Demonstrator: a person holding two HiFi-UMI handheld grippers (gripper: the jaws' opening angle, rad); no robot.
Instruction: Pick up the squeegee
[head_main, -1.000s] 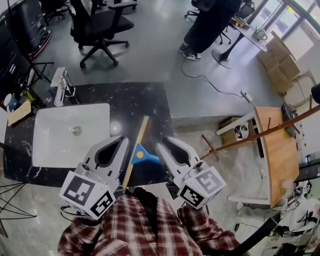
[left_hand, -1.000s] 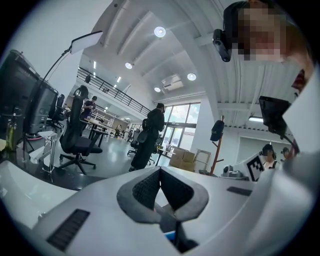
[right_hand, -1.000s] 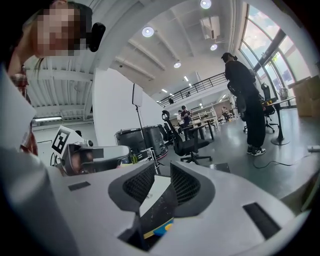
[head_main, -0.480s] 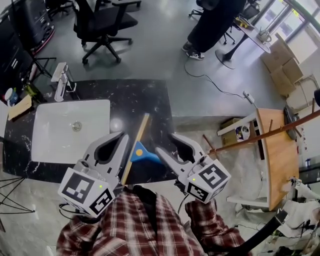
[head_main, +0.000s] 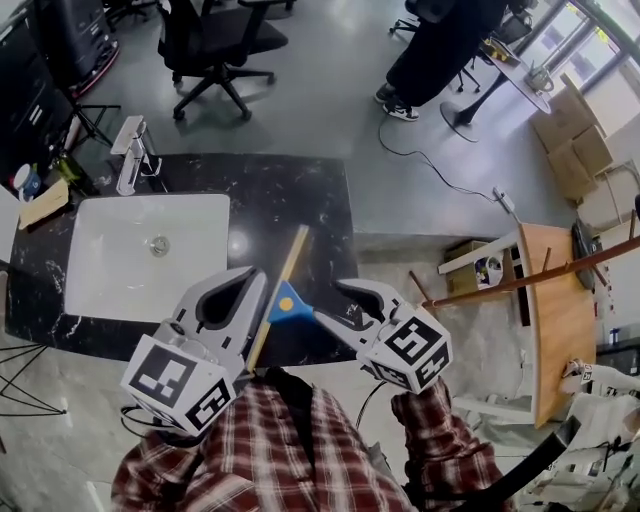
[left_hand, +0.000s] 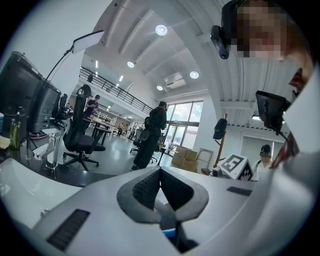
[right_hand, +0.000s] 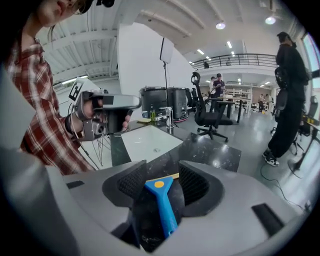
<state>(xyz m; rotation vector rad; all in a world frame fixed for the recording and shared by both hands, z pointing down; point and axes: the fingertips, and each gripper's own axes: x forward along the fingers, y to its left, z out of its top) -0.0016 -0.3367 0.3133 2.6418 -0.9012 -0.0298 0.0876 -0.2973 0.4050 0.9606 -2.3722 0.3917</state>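
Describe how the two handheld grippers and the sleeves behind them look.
Both the left gripper and the right gripper are pale grey moulded plastic. Each has two curved jaws lined with dark ribbed pads, and each carries a white cube with black square markers at its rear. The person wears a long-sleeved red-and-white checked shirt.

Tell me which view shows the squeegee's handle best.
The right gripper view: the squeegee handle lies plainly between the right gripper's open jaws. The head view hides most of it behind that gripper; the left gripper view catches only a blue sliver.
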